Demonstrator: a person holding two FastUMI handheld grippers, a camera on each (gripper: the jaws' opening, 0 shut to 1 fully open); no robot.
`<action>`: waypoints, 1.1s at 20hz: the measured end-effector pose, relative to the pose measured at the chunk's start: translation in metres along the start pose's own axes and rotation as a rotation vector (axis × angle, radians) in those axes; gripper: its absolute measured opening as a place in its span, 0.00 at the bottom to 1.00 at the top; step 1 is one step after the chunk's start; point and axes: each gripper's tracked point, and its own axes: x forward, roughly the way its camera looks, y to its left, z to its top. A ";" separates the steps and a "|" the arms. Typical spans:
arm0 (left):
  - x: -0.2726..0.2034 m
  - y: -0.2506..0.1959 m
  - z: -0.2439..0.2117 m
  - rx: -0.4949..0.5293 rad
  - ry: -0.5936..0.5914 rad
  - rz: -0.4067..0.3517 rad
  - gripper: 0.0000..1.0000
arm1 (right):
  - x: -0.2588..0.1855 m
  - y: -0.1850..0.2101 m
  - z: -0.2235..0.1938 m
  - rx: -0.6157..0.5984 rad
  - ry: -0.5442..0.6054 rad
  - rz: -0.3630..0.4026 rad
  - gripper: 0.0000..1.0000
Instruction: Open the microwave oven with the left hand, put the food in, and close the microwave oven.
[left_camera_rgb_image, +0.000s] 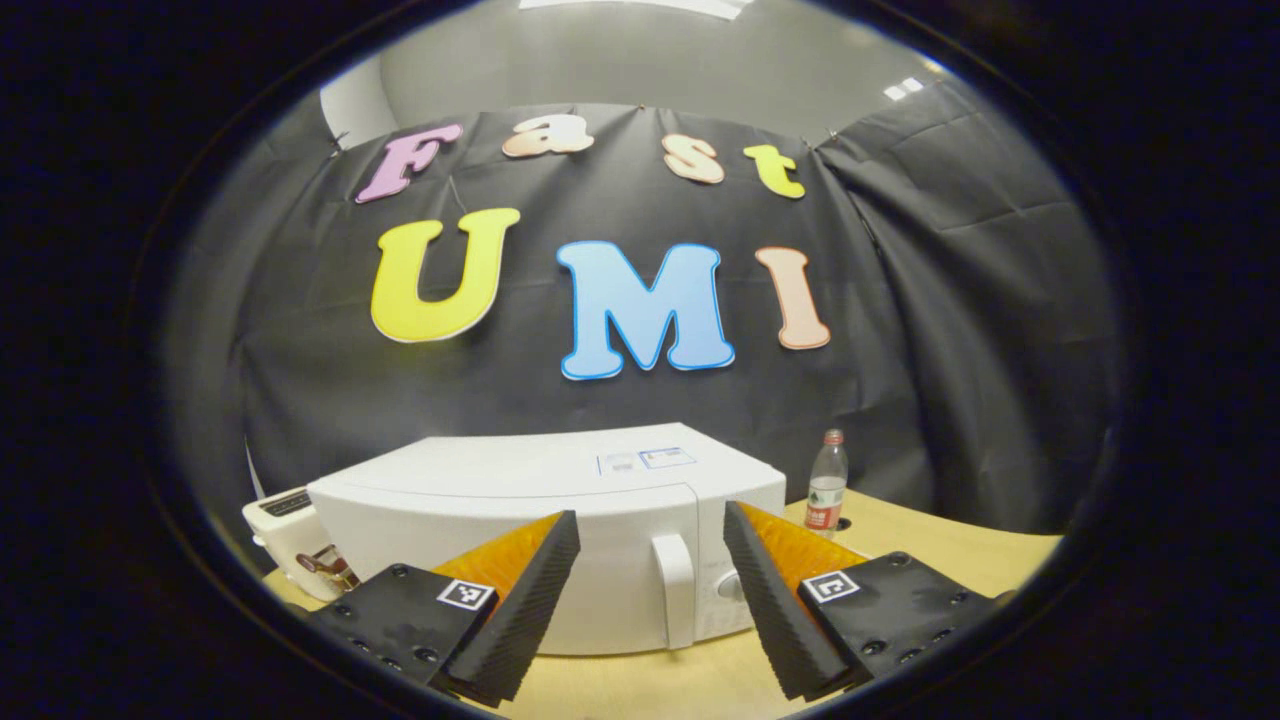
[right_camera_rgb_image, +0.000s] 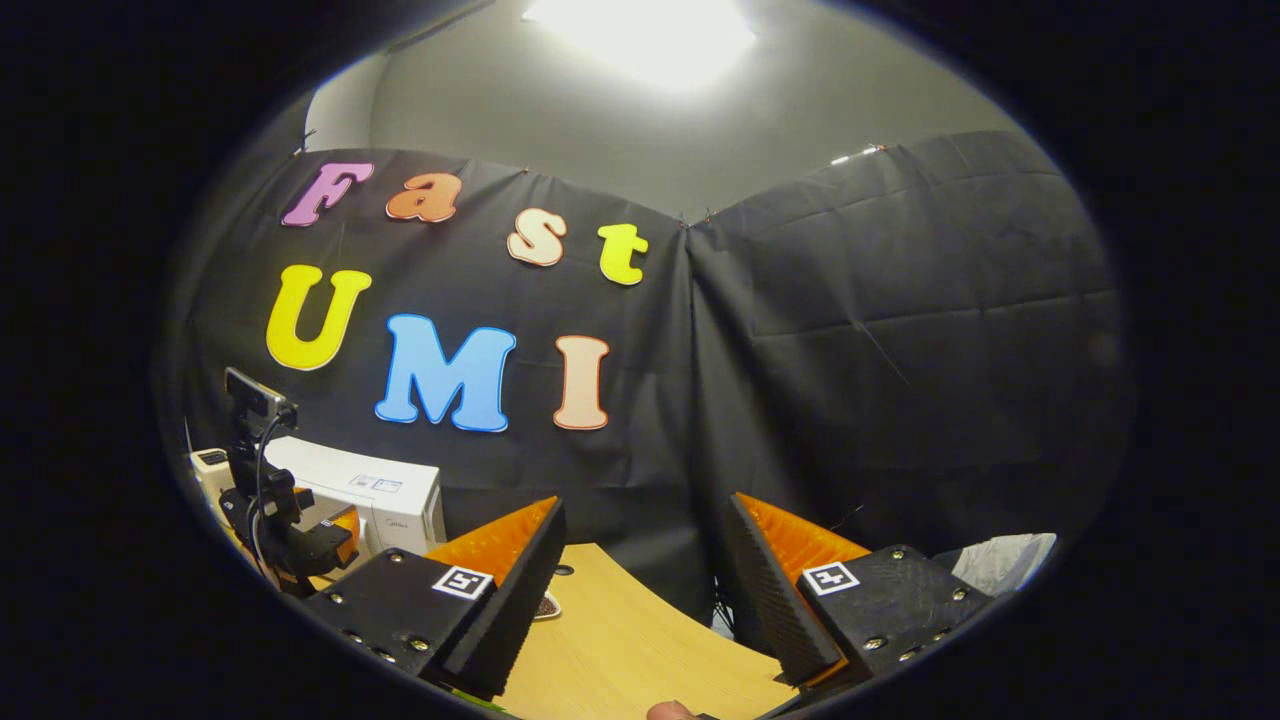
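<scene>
A: Entry. Left gripper sits low, fingers spread wide with nothing between them, aimed square at the microwave oven. Door shut. Its handle, a white vertical bar, falls right in the gap, at about 12 o'clock from the fingertips. My reading: lined up so the fingers can bracket the handle for the pull.

B: Touching yet?

A: No, apart. The wooden table shows under the fingers. A plastic bottle stands at 2 o'clock from the oven, beside it, probably out of the door's path, though I cannot tell which way it swings.

B: Right side?

A: Right gripper also wide apart and carrying nothing, held off to the side. In the right gripper view the oven sits at 9 o'clock, partly behind the other gripper. Judgement: parked clear so the left hand works first.

B: Food?

A: Not identified. A small dish edge peeks beside the right gripper's left finger; contents unclear.
</scene>
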 end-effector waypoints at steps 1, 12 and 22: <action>0.007 0.000 -0.008 0.005 0.014 0.001 0.96 | 0.000 0.001 -0.001 -0.010 0.005 -0.004 0.97; 0.042 -0.022 -0.079 0.001 0.168 -0.032 0.59 | 0.001 0.005 -0.004 -0.059 0.043 -0.011 0.97; 0.039 -0.026 -0.081 0.005 0.178 -0.028 0.29 | -0.004 -0.005 -0.014 -0.042 0.064 -0.044 0.97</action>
